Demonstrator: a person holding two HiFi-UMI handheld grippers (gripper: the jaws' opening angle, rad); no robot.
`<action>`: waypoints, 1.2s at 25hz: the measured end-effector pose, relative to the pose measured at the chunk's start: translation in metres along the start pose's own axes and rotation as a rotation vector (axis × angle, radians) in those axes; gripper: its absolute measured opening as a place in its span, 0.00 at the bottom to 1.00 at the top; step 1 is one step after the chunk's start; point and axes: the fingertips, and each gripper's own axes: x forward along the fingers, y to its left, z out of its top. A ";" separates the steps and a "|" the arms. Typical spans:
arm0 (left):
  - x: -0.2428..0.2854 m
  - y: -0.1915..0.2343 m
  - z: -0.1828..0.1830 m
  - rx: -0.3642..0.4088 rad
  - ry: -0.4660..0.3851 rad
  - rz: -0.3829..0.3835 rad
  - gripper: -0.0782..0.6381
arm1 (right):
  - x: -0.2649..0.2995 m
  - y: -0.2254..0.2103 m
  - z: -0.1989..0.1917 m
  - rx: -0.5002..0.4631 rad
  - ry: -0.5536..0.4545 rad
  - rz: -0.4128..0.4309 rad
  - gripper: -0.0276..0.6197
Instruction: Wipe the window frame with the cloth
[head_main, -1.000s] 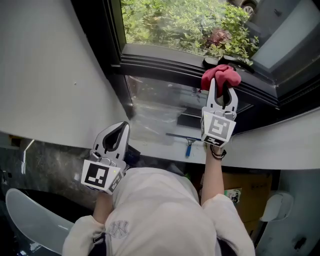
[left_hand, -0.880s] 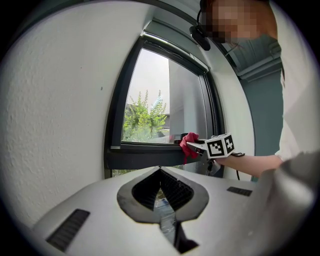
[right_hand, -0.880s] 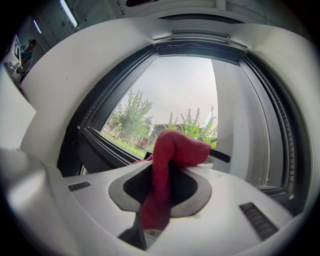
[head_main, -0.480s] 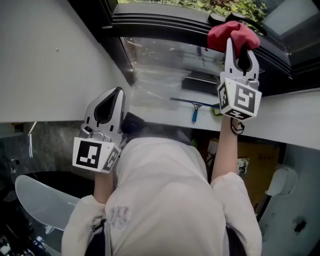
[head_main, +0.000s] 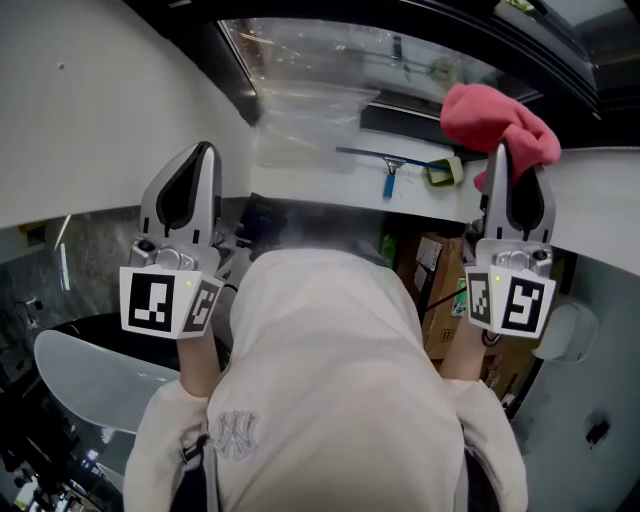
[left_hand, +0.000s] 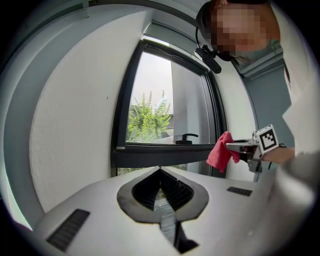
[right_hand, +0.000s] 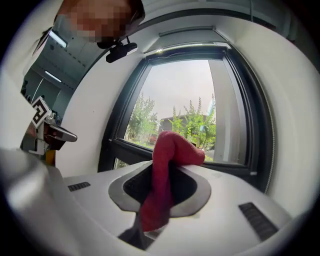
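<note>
**Cloth gripped, not on frame yet**

Right claw clamped on cloth, wad bunched past its tips; frame ahead of it, no contact; left claw closed, empty; reach forward, press wad flat, wipe along the rail.

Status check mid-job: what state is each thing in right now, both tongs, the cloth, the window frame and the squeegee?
Left tongs: shut, nothing between them.
Right tongs: shut on the cloth.
Cloth: bunched, held in the air clear of the window frame.
Window frame: nothing touching it.
Squeegee: lying flat on the white ledge, untouched.
</note>
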 end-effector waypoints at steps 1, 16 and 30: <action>-0.002 -0.006 0.002 0.004 -0.001 0.000 0.12 | -0.017 0.001 -0.009 0.025 0.032 -0.002 0.18; -0.100 -0.163 -0.035 0.006 0.074 -0.050 0.12 | -0.216 0.002 -0.066 0.117 0.185 0.098 0.18; -0.162 -0.188 -0.025 0.017 0.051 -0.024 0.12 | -0.269 0.032 -0.062 0.142 0.209 0.138 0.18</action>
